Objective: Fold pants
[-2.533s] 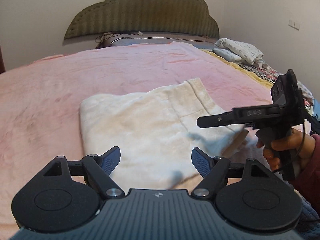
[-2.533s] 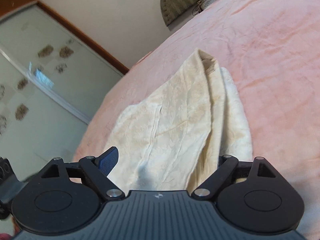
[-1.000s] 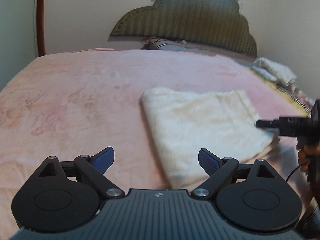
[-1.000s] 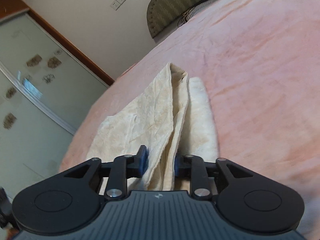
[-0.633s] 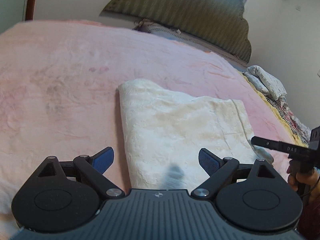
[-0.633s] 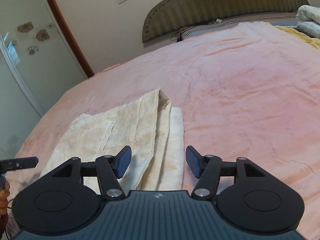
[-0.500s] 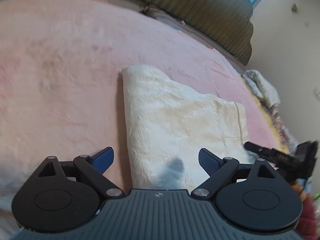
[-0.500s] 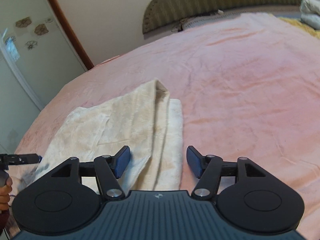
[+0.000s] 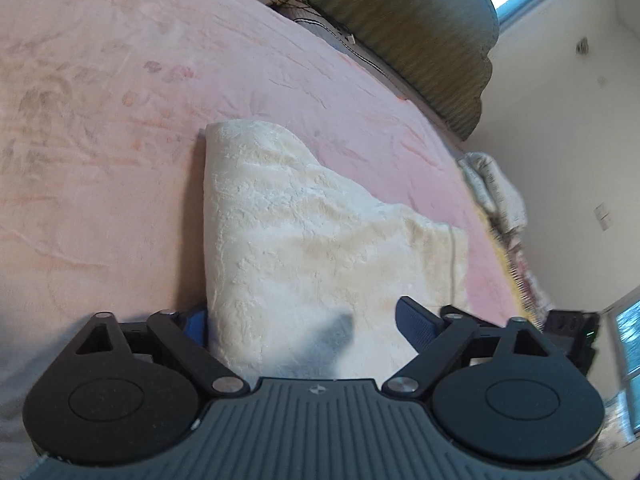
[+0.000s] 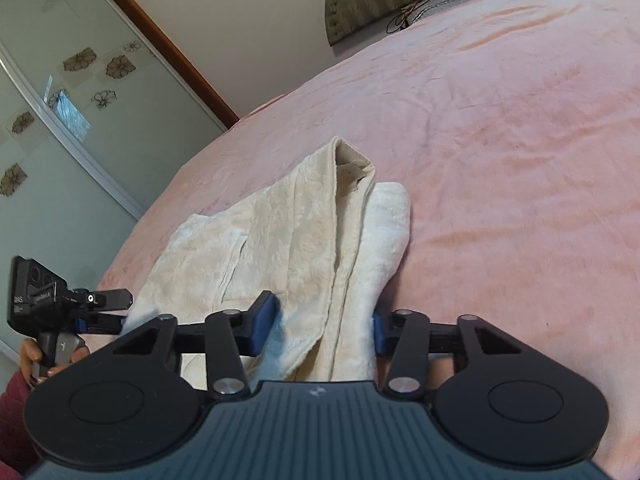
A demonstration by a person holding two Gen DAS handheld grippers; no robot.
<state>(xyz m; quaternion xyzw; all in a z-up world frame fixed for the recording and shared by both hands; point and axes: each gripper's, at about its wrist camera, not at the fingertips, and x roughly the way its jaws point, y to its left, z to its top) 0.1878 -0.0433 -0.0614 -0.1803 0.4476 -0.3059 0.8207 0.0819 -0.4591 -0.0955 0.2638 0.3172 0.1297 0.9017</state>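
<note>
Cream fleece pants point(image 9: 304, 236) lie folded on the pink bedspread point(image 9: 120, 128). My left gripper point(image 9: 308, 322) is open, its jaws astride the near left edge of the pants, the left finger low beside the fold. In the right wrist view the pants point(image 10: 296, 240) show stacked layers with the waistband at the far end. My right gripper point(image 10: 324, 322) is open, its jaws on either side of the near edge layers. The left gripper point(image 10: 108, 308) also shows at the left of the right wrist view, at the pants' other corner.
A green padded headboard point(image 9: 400, 20) stands at the far end of the bed. Folded bedding point(image 9: 492, 188) lies at the bed's right side. A glass wardrobe door with flower decals point(image 10: 60, 128) stands to the left. The pink bedspread point(image 10: 500, 140) spreads wide around the pants.
The right gripper let go of the pants edge and opened, then moved back in around the near layers. The left gripper dropped lower and closer, straddling the pants' near edge.
</note>
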